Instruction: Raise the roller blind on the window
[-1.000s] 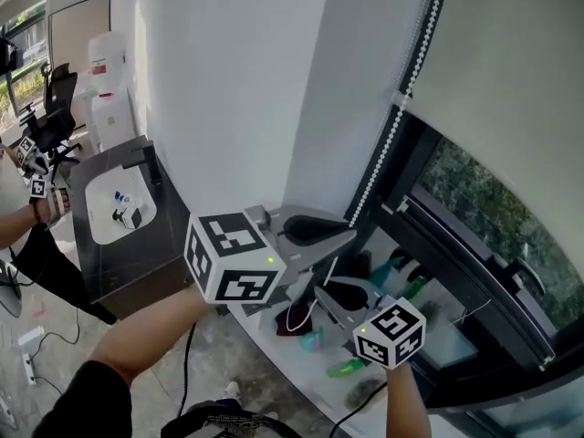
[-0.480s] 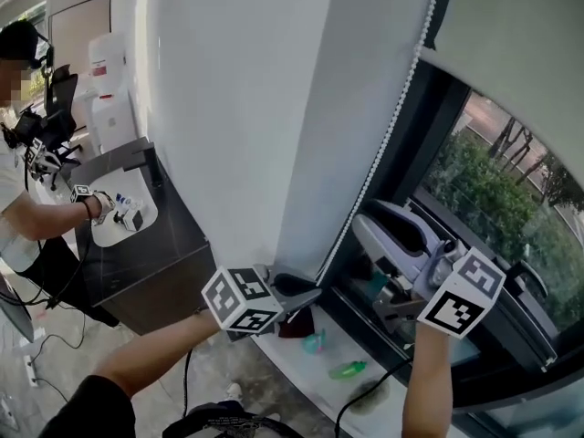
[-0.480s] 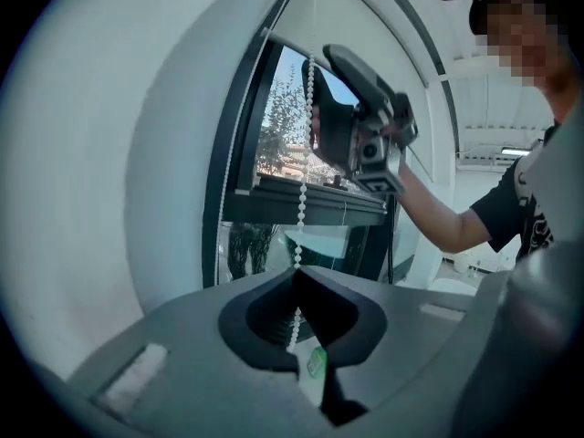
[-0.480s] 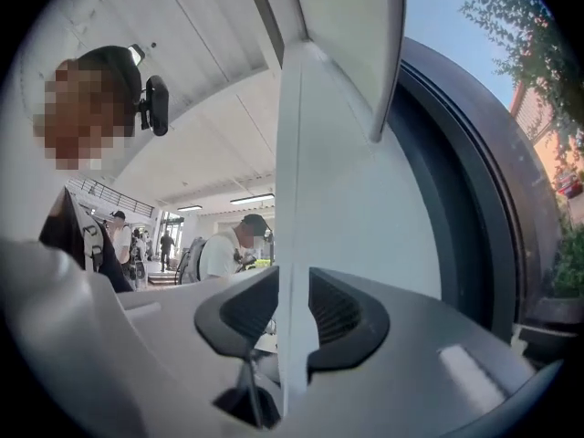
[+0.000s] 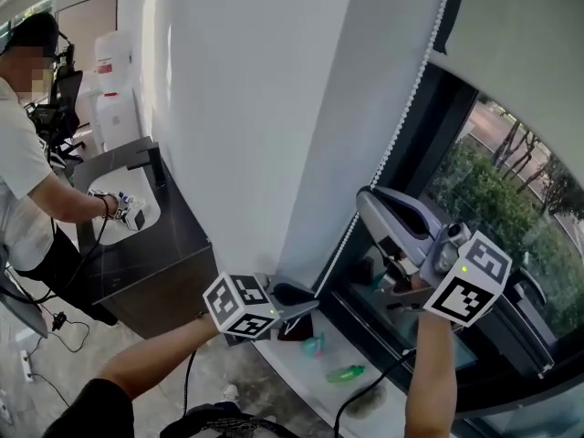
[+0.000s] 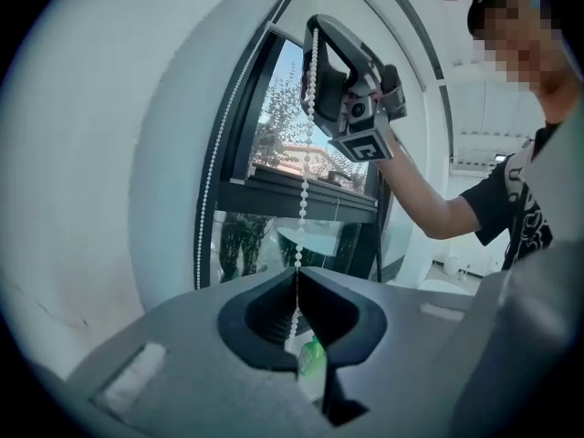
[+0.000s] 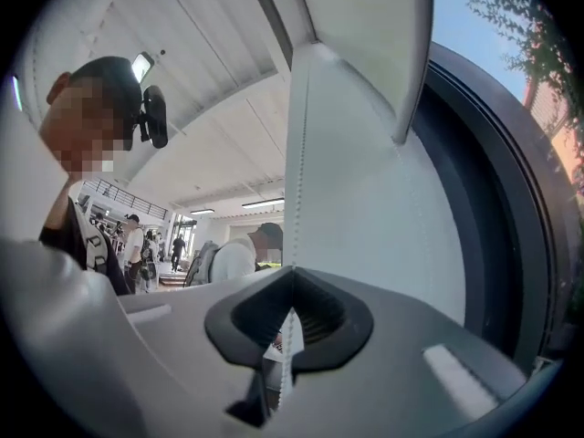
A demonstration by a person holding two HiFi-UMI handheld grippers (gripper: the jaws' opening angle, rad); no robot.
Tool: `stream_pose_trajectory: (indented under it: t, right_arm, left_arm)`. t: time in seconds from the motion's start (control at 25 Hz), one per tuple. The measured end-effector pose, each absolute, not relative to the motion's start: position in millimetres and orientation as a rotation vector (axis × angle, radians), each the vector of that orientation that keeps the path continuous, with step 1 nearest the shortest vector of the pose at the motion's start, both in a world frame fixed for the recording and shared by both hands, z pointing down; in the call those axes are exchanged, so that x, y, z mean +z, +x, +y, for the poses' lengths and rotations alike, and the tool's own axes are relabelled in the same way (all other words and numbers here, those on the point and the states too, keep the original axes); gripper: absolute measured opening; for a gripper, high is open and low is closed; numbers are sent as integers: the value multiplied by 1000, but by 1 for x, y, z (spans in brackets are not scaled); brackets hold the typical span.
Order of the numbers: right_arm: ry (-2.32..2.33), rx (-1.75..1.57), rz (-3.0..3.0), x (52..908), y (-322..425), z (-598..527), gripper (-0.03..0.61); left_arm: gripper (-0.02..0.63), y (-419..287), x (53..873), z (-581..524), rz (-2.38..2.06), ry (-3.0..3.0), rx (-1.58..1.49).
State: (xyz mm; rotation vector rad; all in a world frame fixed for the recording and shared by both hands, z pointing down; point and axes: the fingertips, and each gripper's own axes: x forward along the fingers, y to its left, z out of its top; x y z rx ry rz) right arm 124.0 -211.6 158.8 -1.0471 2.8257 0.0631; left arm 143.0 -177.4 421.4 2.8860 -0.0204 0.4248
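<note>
The roller blind (image 5: 525, 35) hangs over the upper part of the window, its bottom edge high at the right. Its white bead chain (image 5: 401, 108) runs down along the dark window frame. My left gripper (image 5: 315, 301) is low, shut on the chain, which passes straight between its closed jaws in the left gripper view (image 6: 297, 276). My right gripper (image 5: 362, 199) is higher up, shut on the same chain (image 7: 304, 135), whose beads run out of its closed jaws (image 7: 290, 276) toward the blind (image 7: 365, 35). The left gripper view shows the right gripper (image 6: 319, 27) above it on the chain (image 6: 308, 126).
A white pillar (image 5: 246, 108) stands left of the window. The sill (image 5: 301, 363) below holds green bottles (image 5: 347, 370). A dark counter with a white basin (image 5: 146, 245) is at the left, where a person (image 5: 27, 181) is working. Trees show through the glass (image 5: 497, 199).
My right gripper has gone from low beside the left one to higher up the chain. The left gripper has dropped lower. The blind's bottom edge has risen, baring more glass.
</note>
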Motion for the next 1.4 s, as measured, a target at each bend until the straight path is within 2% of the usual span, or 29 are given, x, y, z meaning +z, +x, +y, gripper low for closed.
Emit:
stream_pose_trajectory:
  t: [0.04, 0.16, 0.36, 0.6, 0.84, 1.0, 1.08, 1.2, 1.24, 1.32, 1.4]
  right_arm:
    - [-1043, 61, 2814, 159, 126, -210, 8]
    - [-1071, 86, 2777, 162, 135, -205, 8]
    - [-1125, 56, 2849, 199, 138, -202, 8]
    - [-1125, -134, 3013, 294, 125, -194, 8]
    - [-1150, -411, 3142, 402, 118, -181, 8]
    - [-1176, -466, 3120, 417, 122, -177, 8]
    - [-1206, -421, 3148, 416, 122, -175, 8]
    - [-1204, -359, 3167, 412, 128, -171, 12]
    - [-1175, -377, 3124, 404, 132, -171, 41]
    - [-1087, -431, 2966, 370, 143, -173, 143]
    - [-1048, -411, 2813, 322, 158, -180, 153]
  left_arm:
    - [14, 141, 418, -176, -6, 2882, 393]
    - [104, 132, 377, -176, -1, 2889, 192]
    - [107, 117, 268, -184, 13, 2938, -119]
    - [109, 122, 222, -194, -53, 3048, -129]
    - [107, 140, 210, -193, -27, 3088, -133]
    - [91, 147, 206, -189, -8, 3126, -108]
    - [6, 150, 208, -185, 34, 3097, -83]
    - [8, 150, 211, -180, 108, 2994, -80]
    - [9, 149, 212, -182, 100, 2985, -85]
    - [11, 147, 218, -185, 80, 2982, -80]
    - [11, 147, 232, -188, 66, 2983, -60]
